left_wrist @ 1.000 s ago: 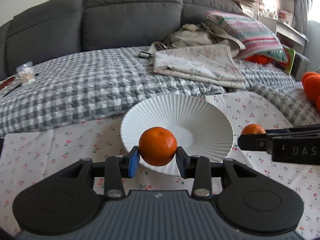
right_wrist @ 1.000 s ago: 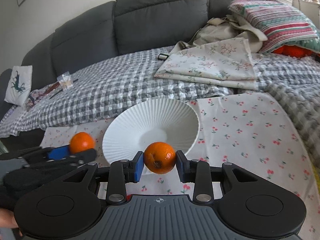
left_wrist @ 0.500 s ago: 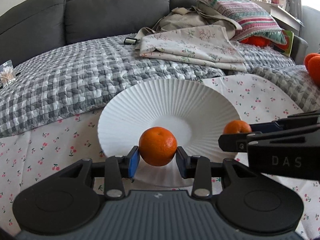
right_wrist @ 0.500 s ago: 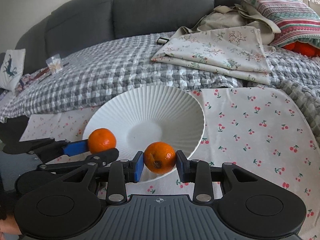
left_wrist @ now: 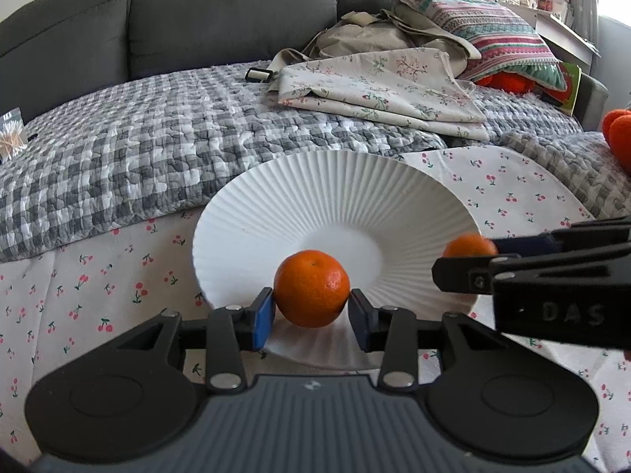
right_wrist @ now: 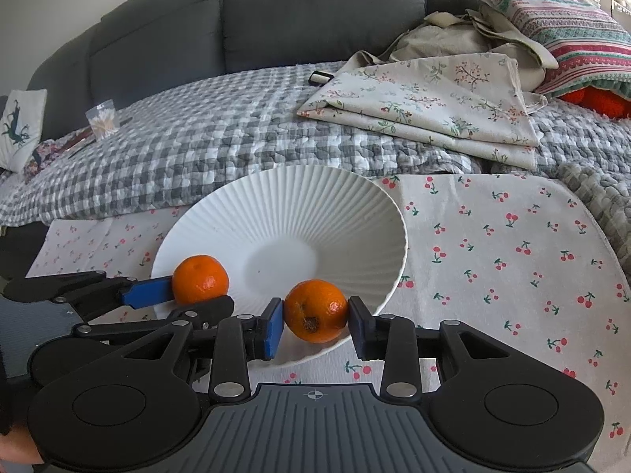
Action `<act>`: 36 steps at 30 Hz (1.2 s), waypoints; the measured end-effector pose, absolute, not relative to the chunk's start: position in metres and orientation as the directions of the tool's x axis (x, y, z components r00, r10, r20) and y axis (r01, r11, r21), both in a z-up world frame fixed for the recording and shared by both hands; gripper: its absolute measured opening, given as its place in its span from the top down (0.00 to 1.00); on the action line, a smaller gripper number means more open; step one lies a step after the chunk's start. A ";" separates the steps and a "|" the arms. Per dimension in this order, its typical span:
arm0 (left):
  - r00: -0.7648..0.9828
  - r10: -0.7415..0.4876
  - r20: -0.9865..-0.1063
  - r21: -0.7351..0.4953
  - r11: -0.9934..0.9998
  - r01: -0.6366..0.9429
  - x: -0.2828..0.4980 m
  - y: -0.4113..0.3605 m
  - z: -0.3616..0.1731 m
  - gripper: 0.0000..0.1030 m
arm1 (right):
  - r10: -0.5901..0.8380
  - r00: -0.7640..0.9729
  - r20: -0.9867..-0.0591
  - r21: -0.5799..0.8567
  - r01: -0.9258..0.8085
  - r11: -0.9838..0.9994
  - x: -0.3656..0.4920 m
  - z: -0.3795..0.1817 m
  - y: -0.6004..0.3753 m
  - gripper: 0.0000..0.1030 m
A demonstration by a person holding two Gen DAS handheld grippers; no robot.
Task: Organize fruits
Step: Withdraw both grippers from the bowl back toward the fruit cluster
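Two clamped tangerines (left_wrist: 311, 293) (right_wrist: 315, 311) (one per gripper), one plate (left_wrist: 315, 197)

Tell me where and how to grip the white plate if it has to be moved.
Grip the plate by its thin flared rim, one finger above and one below. Come from the right side over the cherry cloth, where the rim is bare; the near edge is crowded by the left gripper and right gripper, each holding an orange. Probably free a gripper first.

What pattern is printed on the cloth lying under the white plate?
Small red cherries on white cloth, clearest in the right wrist view.
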State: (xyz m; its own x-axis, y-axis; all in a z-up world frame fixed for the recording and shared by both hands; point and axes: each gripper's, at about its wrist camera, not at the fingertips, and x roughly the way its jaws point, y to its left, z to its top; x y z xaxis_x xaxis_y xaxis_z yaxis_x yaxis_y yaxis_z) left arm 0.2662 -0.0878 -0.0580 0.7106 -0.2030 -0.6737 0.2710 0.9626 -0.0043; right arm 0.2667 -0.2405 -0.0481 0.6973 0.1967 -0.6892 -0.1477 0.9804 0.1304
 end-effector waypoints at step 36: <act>0.726 -0.184 -0.662 -0.121 0.983 0.139 0.162 -0.047 0.006 0.10 | 0.259 0.787 -0.560 0.283 -0.113 0.953 0.156 0.020 -0.269 0.14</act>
